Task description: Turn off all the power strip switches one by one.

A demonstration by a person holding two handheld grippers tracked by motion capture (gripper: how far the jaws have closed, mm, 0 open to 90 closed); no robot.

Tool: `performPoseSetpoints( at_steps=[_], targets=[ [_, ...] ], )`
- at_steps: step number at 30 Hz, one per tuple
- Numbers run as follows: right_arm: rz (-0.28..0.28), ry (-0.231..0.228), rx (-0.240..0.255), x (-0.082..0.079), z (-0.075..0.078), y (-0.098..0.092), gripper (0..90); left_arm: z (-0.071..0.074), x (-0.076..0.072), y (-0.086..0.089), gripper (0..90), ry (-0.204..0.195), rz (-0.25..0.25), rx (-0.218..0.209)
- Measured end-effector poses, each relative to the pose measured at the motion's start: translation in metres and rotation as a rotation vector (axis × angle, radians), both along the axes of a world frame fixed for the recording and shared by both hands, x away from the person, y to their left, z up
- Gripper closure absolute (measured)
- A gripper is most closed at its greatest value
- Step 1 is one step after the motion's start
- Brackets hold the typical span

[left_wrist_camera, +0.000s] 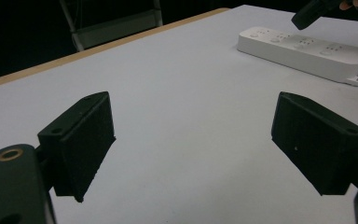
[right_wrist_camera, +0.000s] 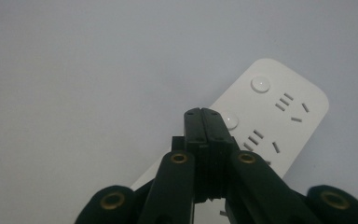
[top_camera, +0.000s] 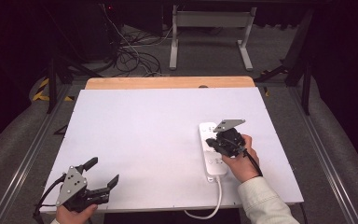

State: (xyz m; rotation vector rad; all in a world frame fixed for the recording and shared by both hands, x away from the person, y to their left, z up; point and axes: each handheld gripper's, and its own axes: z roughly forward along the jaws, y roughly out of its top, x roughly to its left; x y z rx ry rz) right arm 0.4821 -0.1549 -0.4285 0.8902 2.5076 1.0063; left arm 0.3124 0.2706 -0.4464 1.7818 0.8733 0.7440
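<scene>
High view: white power strip (top_camera: 213, 150) flat on the white surface (top_camera: 144, 140), right of centre, cord trailing off the near edge, sockets and switches facing up for easy reach. Right claw (top_camera: 213, 141) tilted down over the strip's middle, wrist bent, hand just beside the strip's right edge. Left claw (top_camera: 103, 173) parked near the front left corner, well apart from the strip, likely kept out of the way.

Left gripper view: jaws wide apart, nothing between them, only bare surface; strip (left_wrist_camera: 303, 51) far off at upper right.

Right gripper view: right claw (right_wrist_camera: 207, 122) shut tight, empty, tips together like one finger, pointed at a round switch button (right_wrist_camera: 230, 121), probably to press it; contact not clear.
</scene>
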Motion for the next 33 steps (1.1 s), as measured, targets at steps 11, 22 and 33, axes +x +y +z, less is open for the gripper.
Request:
performPoseSetpoints(
  at_steps=[11, 22, 33],
  targets=[
    [-0.032, -0.01, 0.022, 0.015, 0.003, 0.004, 90.0, 0.0, 0.0, 0.0, 13.8, -0.001, -0.005, 0.005],
    [-0.056, 0.019, -0.014, 0.031, -0.009, 0.009, 90.0, 0.0, 0.001, 0.0, 13.8, 0.0, -0.004, 0.001],
    [-0.063, 0.035, -0.041, 0.036, -0.015, 0.012, 90.0, 0.0, 0.001, 0.001, 13.8, -0.002, -0.004, 0.001]
  ],
)
